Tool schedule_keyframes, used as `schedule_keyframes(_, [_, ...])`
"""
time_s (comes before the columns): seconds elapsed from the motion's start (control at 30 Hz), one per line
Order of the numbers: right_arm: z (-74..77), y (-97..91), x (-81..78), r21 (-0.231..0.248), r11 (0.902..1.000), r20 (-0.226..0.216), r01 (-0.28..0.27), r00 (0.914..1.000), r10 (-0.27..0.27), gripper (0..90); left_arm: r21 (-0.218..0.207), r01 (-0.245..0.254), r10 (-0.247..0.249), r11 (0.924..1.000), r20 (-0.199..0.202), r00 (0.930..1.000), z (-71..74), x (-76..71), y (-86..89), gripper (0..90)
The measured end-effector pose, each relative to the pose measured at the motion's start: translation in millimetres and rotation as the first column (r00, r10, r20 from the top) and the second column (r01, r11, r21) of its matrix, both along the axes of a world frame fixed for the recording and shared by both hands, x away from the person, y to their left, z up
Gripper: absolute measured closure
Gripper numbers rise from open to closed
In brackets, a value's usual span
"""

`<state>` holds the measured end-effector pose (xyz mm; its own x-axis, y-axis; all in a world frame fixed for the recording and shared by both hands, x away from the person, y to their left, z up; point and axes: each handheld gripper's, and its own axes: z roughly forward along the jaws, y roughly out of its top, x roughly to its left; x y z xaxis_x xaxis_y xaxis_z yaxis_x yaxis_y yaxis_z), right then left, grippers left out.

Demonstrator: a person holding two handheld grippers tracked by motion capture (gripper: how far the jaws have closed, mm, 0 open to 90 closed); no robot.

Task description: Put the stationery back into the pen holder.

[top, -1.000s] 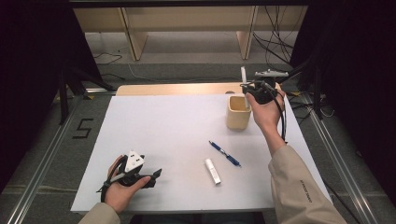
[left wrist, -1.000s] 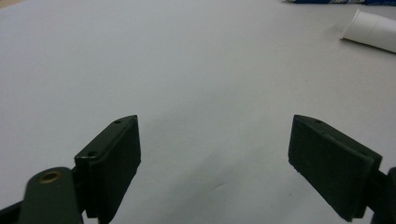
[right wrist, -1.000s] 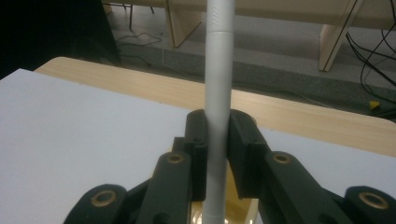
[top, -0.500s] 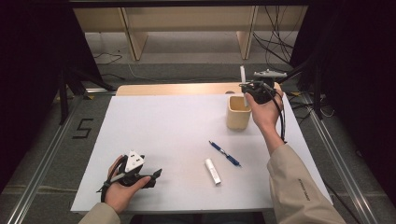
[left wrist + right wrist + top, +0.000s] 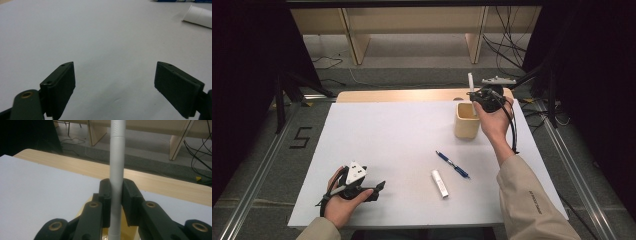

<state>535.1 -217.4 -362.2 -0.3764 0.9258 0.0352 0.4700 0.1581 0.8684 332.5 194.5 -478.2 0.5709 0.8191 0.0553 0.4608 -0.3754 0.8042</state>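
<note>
Where jaws clamp: smooth cylindrical pen [image 5: 117,165]

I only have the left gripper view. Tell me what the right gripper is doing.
Observer: The right gripper is shut on a white pen, held upright.
Operator: Say where it is.
Observer: Right above the wooden cup at the table's far right.
Operator: Report what else lies on the table.
Observer: A blue pen and a white capped marker lie side by side, apart, nearer the person.
</note>
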Motion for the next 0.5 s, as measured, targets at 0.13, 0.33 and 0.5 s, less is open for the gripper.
schedule_keyframes(0.13, [-2.8, 0.0, 1.1, 0.003, 1.0, -0.004, -0.001, 1.0, 0.001, 78.6, 0.0, 0.001, -0.001, 1.0, -0.001, 1.0, 0.0, 0.0, 0.1, 16.8])
schedule_keyframes(0.33, [-7.6, 0.3, 2.1, -0.002, 1.0, -0.014, -0.005, 0.9999, 0.005, 78.6, 0.0, 0.001, -0.001, 1.0, -0.001, 1.0, 0.0, 0.0, 0.1, 16.8])
schedule_keyframes(0.5, [-11.3, -0.1, 2.8, -0.007, 1.0, -0.02, -0.006, 0.9998, 0.005, 78.6, 0.0, 0.0, 0.0, 1.0, -0.001, 1.0, 0.0, 0.0, 0.0, 16.8])
